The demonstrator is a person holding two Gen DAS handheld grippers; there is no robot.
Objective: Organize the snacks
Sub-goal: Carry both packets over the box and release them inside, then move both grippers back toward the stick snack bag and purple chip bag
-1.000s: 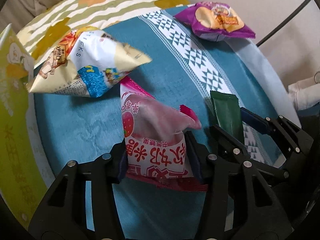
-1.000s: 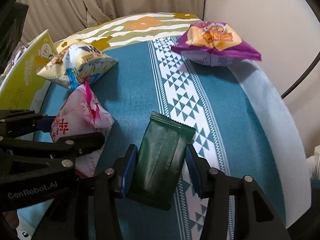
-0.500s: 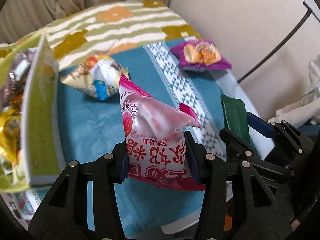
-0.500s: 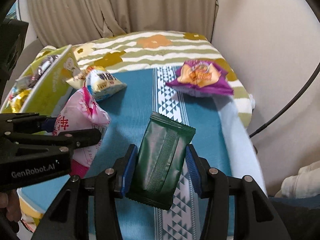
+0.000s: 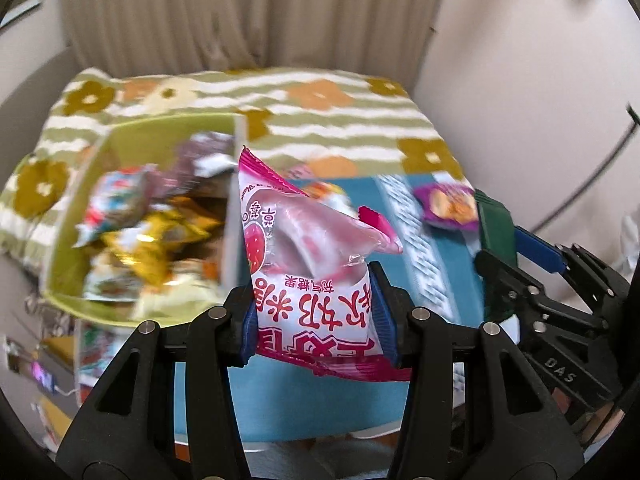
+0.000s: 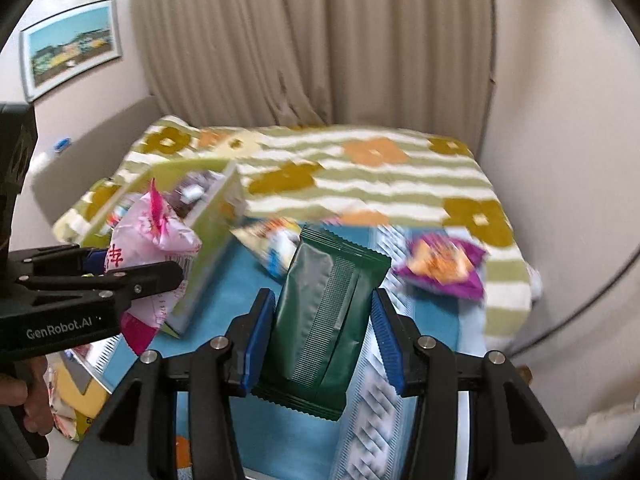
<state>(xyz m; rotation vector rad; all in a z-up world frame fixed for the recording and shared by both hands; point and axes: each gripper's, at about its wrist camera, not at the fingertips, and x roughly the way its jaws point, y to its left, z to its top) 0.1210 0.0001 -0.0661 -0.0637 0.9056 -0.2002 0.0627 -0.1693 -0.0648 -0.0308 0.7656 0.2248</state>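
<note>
My left gripper (image 5: 314, 320) is shut on a pink snack bag (image 5: 308, 256) and holds it in the air, just right of the open green box (image 5: 152, 136) full of snacks. The pink bag also shows in the right wrist view (image 6: 154, 236), beside the box (image 6: 212, 208). My right gripper (image 6: 324, 340) is shut on a dark green packet (image 6: 326, 320), held above the blue cloth; the packet shows at the right of the left wrist view (image 5: 494, 228). A purple snack bag (image 6: 444, 268) and a white-yellow snack bag (image 6: 272, 248) lie on the blue cloth.
The blue patterned cloth (image 6: 224, 308) lies over a green striped flower blanket (image 6: 360, 176). A curtain (image 6: 312, 40) and walls stand behind. More packets lie low at the left (image 5: 96, 344). A black cable (image 6: 580, 304) runs at the right.
Both grippers have risen high above the cloth with their snacks. The left gripper has swung left, so the open green box now fills its view.
</note>
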